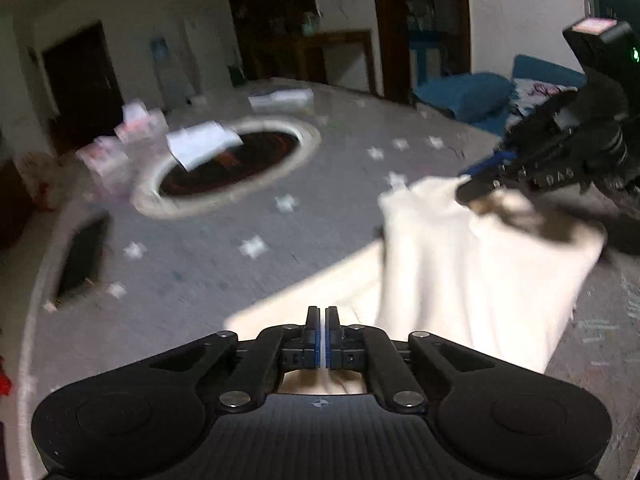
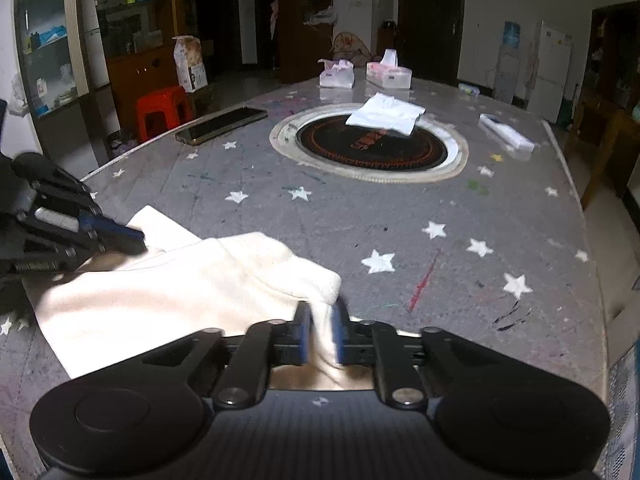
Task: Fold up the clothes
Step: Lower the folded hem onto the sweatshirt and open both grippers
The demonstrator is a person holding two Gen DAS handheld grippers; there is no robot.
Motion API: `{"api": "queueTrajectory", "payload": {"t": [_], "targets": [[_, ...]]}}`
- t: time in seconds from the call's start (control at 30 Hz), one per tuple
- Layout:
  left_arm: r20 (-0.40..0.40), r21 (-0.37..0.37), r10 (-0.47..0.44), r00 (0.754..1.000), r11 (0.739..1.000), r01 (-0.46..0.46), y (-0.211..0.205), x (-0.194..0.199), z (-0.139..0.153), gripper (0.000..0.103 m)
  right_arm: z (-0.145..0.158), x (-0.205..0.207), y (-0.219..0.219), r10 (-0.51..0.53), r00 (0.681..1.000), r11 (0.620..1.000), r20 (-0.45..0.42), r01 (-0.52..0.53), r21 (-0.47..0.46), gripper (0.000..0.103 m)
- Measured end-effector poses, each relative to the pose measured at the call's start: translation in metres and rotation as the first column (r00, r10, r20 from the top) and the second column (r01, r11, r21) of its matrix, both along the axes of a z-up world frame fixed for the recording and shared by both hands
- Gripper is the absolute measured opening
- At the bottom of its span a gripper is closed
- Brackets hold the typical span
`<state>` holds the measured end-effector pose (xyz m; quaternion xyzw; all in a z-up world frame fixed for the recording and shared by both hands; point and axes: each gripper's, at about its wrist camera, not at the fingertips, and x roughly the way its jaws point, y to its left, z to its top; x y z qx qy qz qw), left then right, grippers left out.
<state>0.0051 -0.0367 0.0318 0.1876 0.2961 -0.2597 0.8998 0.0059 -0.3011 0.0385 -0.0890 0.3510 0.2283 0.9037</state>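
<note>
Phone (image 2: 222, 125) near table edge; tissue packs (image 2: 389, 75) at far end; red stool (image 2: 162, 110) beside.

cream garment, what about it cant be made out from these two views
- Cream garment: its near edge is hidden under each gripper's body, so its kind and full shape stay unknown.
- Left wrist view: motion blur smears its folds.
- Left gripper: jaws look shut, but the cloth between them is barely visible.
- Right gripper: blurred pads.

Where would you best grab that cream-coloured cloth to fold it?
By its corners, as now: the right gripper pinches a bunched corner of the cream cloth, the left gripper another edge, both from the near side, since it lies spread across the table.
</note>
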Motion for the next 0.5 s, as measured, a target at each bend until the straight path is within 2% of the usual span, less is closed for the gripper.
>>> {"api": "queueTrajectory", "payload": {"t": [0.07,0.17,0.27,0.37,0.5], "targets": [[0.090,0.007,0.029,0.996,1.000,-0.030,0.003,-0.007,0.014,0.001,0.005,-0.003,-0.001,-0.009,1.000,1.000,0.030,0.009,0.004,0.009],[0.182,-0.005,0.094,0.979,0.996,-0.095,0.008,-0.009,0.024,0.001,0.010,-0.004,-0.001,-0.029,0.997,0.999,0.070,0.027,0.018,0.009],[0.152,0.039,0.144,0.978,0.988,-0.152,0.010,0.005,0.003,0.001,-0.006,0.007,0.001,-0.049,0.998,0.998,0.034,0.048,0.027,0.010],[0.110,0.091,0.195,0.975,0.974,-0.206,0.011,0.021,-0.021,0.002,-0.023,0.013,0.004,-0.061,0.998,0.998,0.012,0.061,0.011,0.019],[0.058,0.074,0.250,0.966,0.964,-0.254,0.023,0.032,-0.023,0.005,-0.013,0.007,-0.004,-0.078,0.996,0.996,0.033,0.076,0.035,0.022]]}}
